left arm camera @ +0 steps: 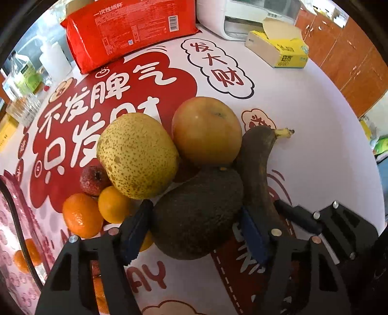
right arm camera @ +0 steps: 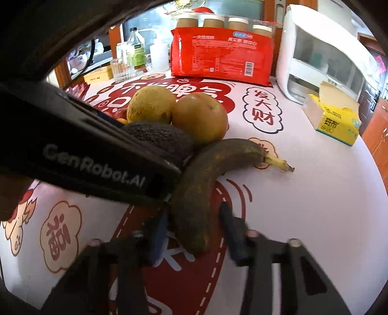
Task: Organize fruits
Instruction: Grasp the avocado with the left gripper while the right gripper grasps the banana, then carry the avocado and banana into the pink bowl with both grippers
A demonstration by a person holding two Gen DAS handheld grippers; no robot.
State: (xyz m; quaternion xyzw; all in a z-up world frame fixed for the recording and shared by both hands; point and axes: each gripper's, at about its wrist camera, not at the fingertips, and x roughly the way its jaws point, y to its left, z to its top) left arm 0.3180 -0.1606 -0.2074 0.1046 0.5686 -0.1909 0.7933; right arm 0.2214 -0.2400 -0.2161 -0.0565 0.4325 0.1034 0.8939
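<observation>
In the left wrist view the left gripper (left arm camera: 194, 230) sits low in the frame with its blue-padded fingers (left arm camera: 135, 232) pressed against either side of the dark avocado (left arm camera: 197, 213), clamped on it at centre. Above the avocado a speckled pear (left arm camera: 137, 155) and a russet apple (left arm camera: 206, 129) touch each other, and a blackened banana (left arm camera: 257, 174) curves along the avocado's right side, its yellow stem pointing to the right. At lower left two mandarins (left arm camera: 82, 214) and a red lychee (left arm camera: 93, 180) lie just beside the pear. All rest on a round table (left arm camera: 327, 145) covered in white with large red panels and Chinese lettering. Across the top of the frame stand a red package (left arm camera: 131, 31), a white appliance (left arm camera: 242, 17) and a yellow tissue box (left arm camera: 278, 48); bottles (left arm camera: 21, 75) and a ribbed glass (left arm camera: 24, 109) crowd the upper left, and orange-brown floor tiles (left arm camera: 351, 67) fill the upper right. In the right wrist view the right gripper (right arm camera: 194, 232) is at bottom centre, its fingers spread apart on either side of the banana's lower end, without clearly touching it. The left gripper's black body crosses from the left edge over the avocado. Wooden cabinets show at the far right edge.
</observation>
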